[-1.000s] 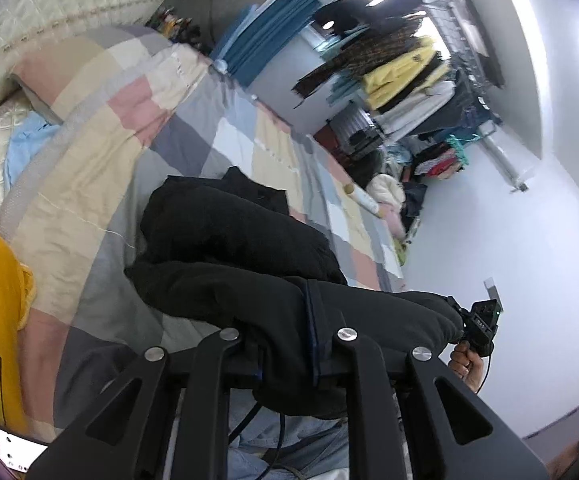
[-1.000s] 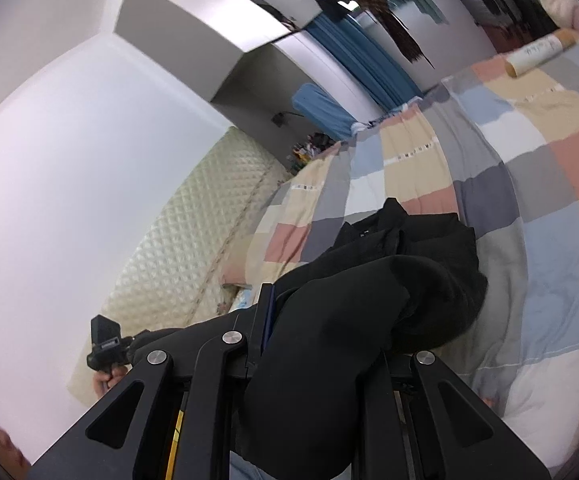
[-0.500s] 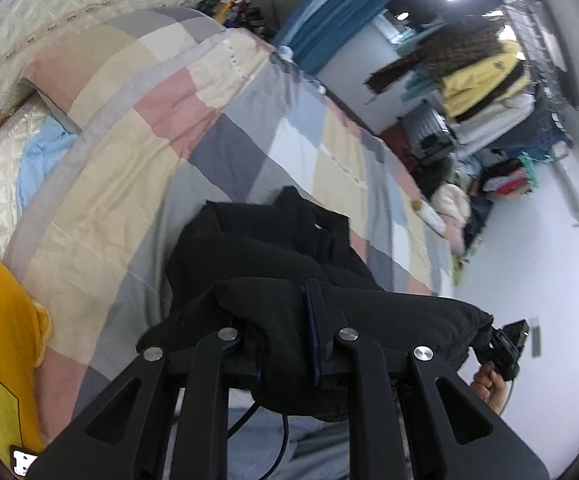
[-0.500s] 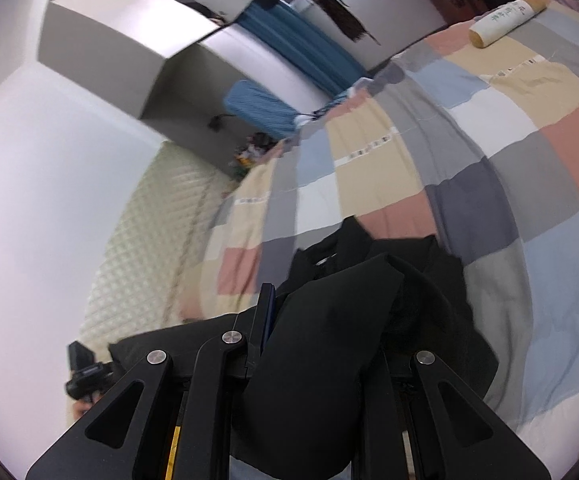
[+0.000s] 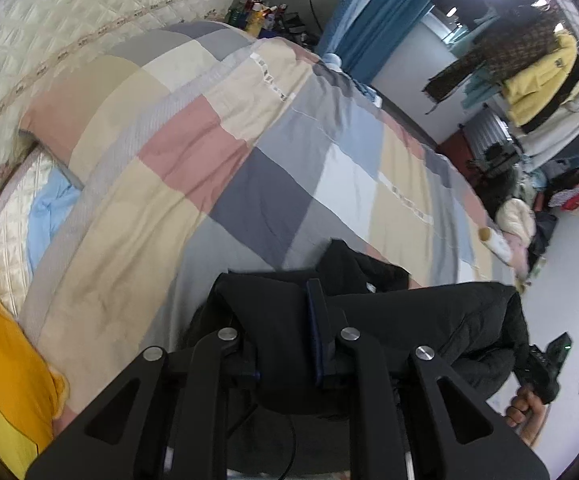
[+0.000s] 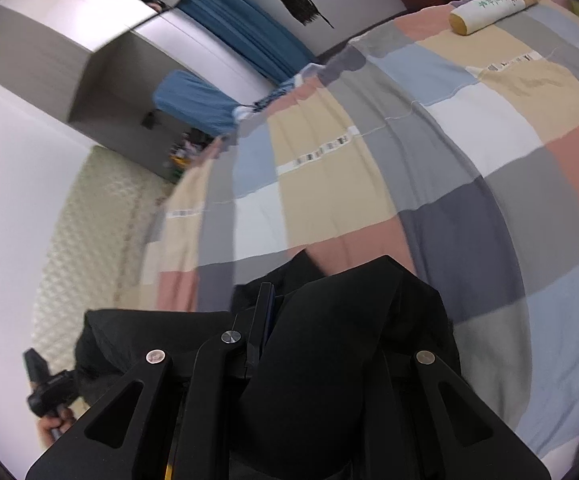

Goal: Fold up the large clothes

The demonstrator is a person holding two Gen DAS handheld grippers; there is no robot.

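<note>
Since a second ago we had swung the black garment (image 5: 409,320) lower over the checkered quilt (image 5: 249,184); left gripper (image 5: 285,344) and right gripper (image 6: 313,344) each pinched its stretched edge, open quilt lying ahead.

Black jacket (image 5: 417,320), thick and matte, bunched in loose folds, stretched sideways in a long band between two held ends, a dark blue strip showing along one edge, collar end drooping toward the patchwork bedspread (image 5: 249,168), bulk draped close to the camera (image 6: 341,344)
</note>
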